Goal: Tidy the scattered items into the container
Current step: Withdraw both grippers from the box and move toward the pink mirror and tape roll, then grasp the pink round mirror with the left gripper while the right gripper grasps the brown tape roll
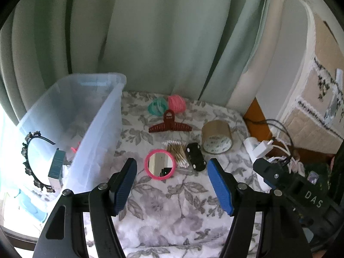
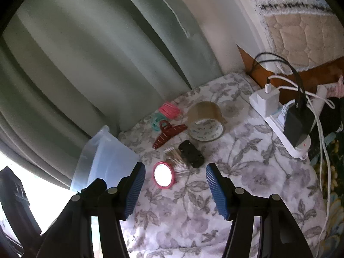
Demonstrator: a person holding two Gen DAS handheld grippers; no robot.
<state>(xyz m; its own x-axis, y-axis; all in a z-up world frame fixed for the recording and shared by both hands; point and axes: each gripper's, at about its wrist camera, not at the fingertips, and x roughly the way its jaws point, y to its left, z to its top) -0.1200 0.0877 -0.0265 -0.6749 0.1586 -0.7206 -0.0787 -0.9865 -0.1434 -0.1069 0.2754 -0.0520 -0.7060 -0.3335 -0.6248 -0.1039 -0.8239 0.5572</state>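
Both grippers hover with fingers spread wide and empty over a floral-clothed tabletop [image 1: 172, 210]. The left gripper [image 1: 172, 185] frames a round pink mirror [image 1: 160, 164] lying flat just beyond its fingertips. A black toy car [image 1: 195, 156] beside it runs lengthwise near to far, and a dark red hair claw [image 1: 170, 125] stretches left to right farther back. The clear container [image 1: 101, 129] stands at left. The right gripper [image 2: 175, 188] faces the same cluster.
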